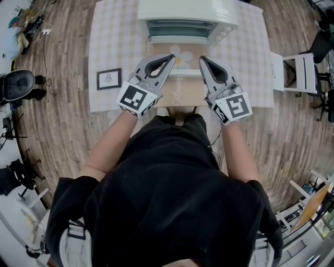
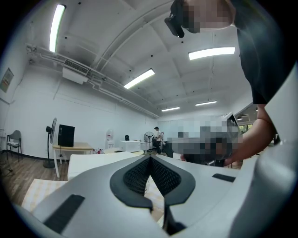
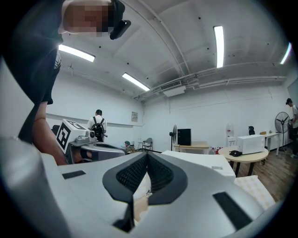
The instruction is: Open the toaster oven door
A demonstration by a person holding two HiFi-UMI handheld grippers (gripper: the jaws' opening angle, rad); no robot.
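Below the edge-cropped toaster oven (image 1: pixel 186 21), left gripper (image 1: pixel 171 56) and right gripper (image 1: pixel 201 58), fingers together, empty.

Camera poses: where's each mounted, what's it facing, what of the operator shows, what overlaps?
Head view: on the head, steeply down at the toaster oven; torso, forearms, left gripper, right gripper show.
Left gripper view: on that gripper, facing across the room along shut jaws; a forearm shows right.
Right gripper view: same, jaws shut; sleeve and arm left.
Shared: left gripper's marker cube, in head and right gripper views.
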